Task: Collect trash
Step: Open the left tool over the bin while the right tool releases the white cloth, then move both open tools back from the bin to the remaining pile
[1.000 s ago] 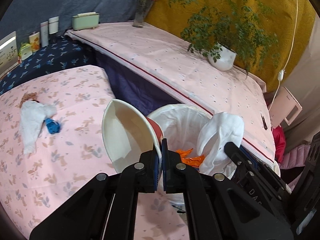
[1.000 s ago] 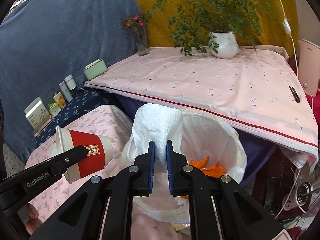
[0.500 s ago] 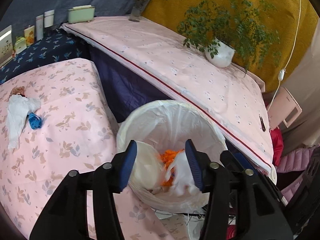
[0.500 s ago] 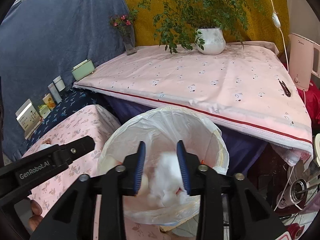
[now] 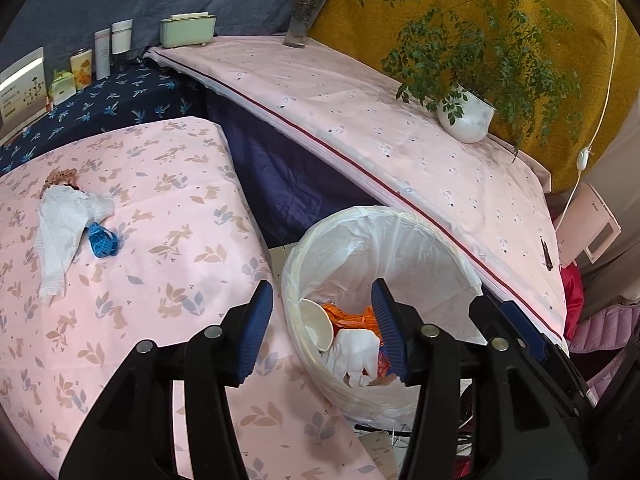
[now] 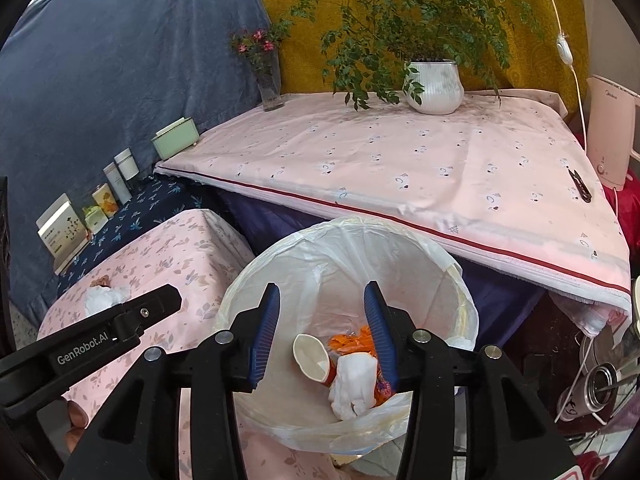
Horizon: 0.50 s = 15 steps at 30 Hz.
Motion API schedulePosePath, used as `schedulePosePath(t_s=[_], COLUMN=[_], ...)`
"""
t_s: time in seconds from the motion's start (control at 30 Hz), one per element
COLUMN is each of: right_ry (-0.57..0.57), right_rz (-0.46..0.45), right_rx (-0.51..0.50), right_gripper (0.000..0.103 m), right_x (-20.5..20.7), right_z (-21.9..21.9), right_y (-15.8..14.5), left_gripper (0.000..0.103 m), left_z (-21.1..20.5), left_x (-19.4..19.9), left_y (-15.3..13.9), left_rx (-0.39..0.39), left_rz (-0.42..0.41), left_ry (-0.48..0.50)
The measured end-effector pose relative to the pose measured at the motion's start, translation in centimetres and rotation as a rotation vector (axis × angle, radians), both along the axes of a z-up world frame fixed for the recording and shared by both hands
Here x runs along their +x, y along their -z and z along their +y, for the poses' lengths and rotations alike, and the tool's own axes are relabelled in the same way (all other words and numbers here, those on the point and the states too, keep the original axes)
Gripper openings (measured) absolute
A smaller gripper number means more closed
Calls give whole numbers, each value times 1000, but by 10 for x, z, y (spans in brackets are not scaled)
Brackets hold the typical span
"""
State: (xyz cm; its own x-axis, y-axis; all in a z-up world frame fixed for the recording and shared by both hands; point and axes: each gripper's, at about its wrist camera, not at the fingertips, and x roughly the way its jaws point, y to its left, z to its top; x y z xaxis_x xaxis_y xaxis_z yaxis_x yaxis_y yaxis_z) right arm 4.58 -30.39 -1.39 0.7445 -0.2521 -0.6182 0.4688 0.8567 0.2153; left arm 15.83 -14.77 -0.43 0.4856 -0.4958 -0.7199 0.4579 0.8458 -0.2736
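A white-lined trash bin (image 5: 400, 232) (image 6: 348, 248) stands between two pink tables. Inside lie a paper cup (image 5: 316, 324) (image 6: 312, 356), a white tissue (image 5: 354, 354) (image 6: 354, 384) and orange scraps (image 5: 348, 314) (image 6: 354, 336). My left gripper (image 5: 324, 328) is open and empty over the bin's near left rim. My right gripper (image 6: 322, 334) is open and empty above the bin. On the floral table (image 5: 180, 208) lie a white tissue (image 5: 60, 224) (image 6: 100, 298), a blue scrap (image 5: 102, 240) and a brown bit (image 5: 60, 176).
A longer pink table (image 5: 400, 152) (image 6: 400, 160) behind the bin holds a potted plant (image 5: 466, 114) (image 6: 434, 86), a flower vase (image 5: 302, 28) and a green box (image 5: 187, 30). Small cartons (image 5: 80, 68) line a dark blue cloth. A pink appliance (image 6: 610, 136) stands far right.
Both grippers opened over the bin. The red paper cup fell from the left one and the white tissue from the right one; both now lie inside the bin.
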Motion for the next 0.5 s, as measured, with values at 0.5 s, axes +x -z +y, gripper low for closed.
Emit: schedulePosePath(t_s=[0.5], right_ry=[-40], right_rz=[15], right_rx=[-18], right_gripper=[45], right_x=[5], right_z=[23], right_y=[1], left_gripper=[49], left_z=[27], left_x=[5], left_y=[2], left_rx=[-6], left_rz=[6], left_ry=[-45])
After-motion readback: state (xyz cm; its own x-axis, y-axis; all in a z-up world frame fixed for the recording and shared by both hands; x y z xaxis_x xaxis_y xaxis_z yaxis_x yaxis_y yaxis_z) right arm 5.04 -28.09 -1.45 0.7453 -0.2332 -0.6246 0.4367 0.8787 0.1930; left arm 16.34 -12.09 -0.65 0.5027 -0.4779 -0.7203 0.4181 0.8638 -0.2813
